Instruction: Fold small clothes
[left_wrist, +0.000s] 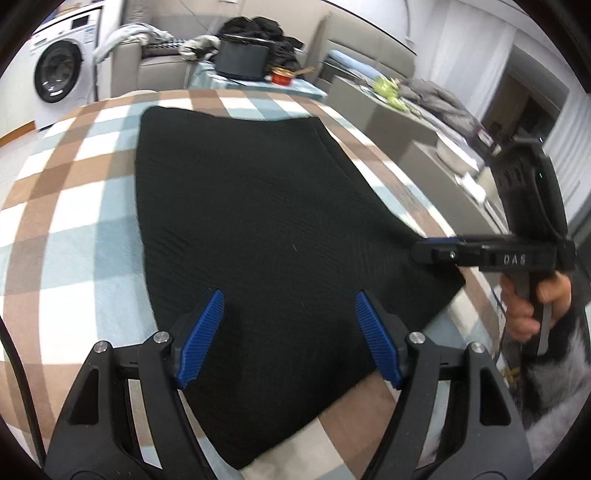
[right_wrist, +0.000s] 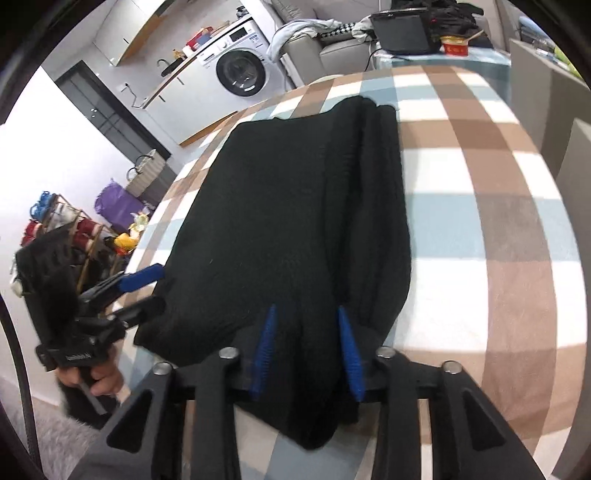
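A black knit garment (left_wrist: 251, 221) lies flat on the plaid cloth (left_wrist: 66, 236), folded into a long block with layered folds along its right side in the right wrist view (right_wrist: 295, 221). My left gripper (left_wrist: 290, 299) is open, its blue pads just above the garment's near edge; it also shows at the garment's left edge in the right wrist view (right_wrist: 147, 291). My right gripper (right_wrist: 306, 314) has its jaws a garment's width apart at the garment's near edge, with black cloth between the blue pads. In the left wrist view it reaches in from the right (left_wrist: 424, 249), side-on.
The plaid table ends close on the right, next to grey cabinets (left_wrist: 406, 122). A second table behind holds a black box (left_wrist: 242, 61) and a red bowl (left_wrist: 282, 76). A washing machine (left_wrist: 59, 70) stands at the back left. A rack with coloured items (right_wrist: 74, 229) stands left.
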